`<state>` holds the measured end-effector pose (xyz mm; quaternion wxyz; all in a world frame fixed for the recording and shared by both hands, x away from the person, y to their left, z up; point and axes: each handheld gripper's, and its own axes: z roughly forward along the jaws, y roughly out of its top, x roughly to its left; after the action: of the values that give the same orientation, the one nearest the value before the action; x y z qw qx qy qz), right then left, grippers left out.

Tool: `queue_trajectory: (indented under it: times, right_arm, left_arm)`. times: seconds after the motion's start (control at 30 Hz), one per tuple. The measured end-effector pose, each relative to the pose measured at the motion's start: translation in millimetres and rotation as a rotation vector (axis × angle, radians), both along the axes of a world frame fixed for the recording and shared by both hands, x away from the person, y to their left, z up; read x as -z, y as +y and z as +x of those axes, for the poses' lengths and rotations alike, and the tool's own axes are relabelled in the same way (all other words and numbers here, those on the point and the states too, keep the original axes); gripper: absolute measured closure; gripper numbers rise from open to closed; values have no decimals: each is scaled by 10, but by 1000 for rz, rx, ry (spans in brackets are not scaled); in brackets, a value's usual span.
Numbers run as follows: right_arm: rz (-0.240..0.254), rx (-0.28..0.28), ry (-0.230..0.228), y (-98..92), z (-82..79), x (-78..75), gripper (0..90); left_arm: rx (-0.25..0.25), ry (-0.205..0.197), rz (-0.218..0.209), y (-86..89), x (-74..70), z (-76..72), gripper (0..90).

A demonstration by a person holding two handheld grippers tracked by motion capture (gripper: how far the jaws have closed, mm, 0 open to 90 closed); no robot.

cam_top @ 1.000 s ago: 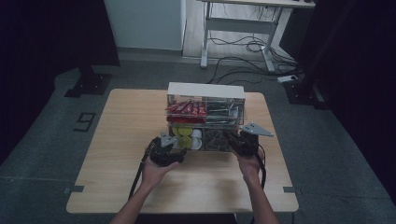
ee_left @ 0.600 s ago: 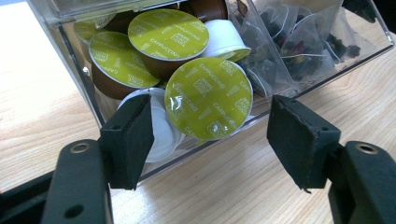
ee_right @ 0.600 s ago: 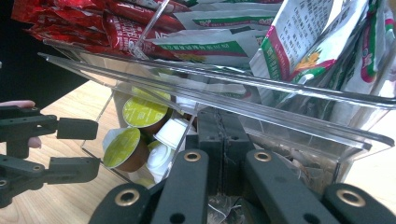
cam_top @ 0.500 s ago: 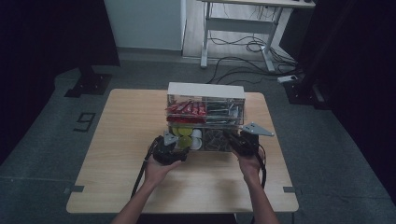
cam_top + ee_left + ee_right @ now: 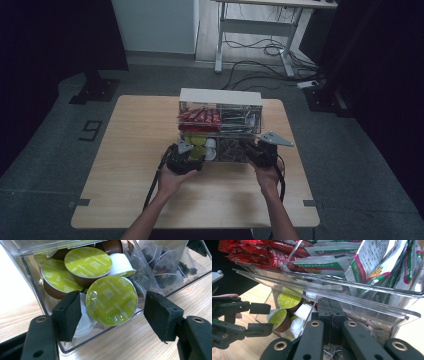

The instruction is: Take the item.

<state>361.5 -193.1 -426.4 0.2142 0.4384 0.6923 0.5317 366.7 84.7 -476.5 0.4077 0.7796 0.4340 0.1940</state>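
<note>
Capsule (image 5: 111, 301) with the green lid sat at the front of the clear organizer's (image 5: 220, 125) lower bin, between the left gripper's (image 5: 112, 312) wide-open, empty jaws. The right gripper's (image 5: 331, 315) jaws were closed on the bin's front wall. Closing crookedly might have squirted the capsule aside.

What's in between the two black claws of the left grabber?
In the left gripper view, a green-lidded cappuccino capsule sits between the open left gripper's pads, leaning in the clear drawer. The pads stand apart from it, not squeezing.
</note>
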Motion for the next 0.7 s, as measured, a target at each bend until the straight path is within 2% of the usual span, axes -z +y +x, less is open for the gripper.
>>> queue_trajectory:
  times: [0.5, 0.7]
  right_arm:
    - [0, -1, -1, -11, -3, -1, 891]
    - [-1, -1, -1, -13, -3, -1, 891]
  left_arm:
    - [-6, 7, -10, -36, 37, 90, 301]
    - [-9, -4, -13, -66, 51, 96, 302]
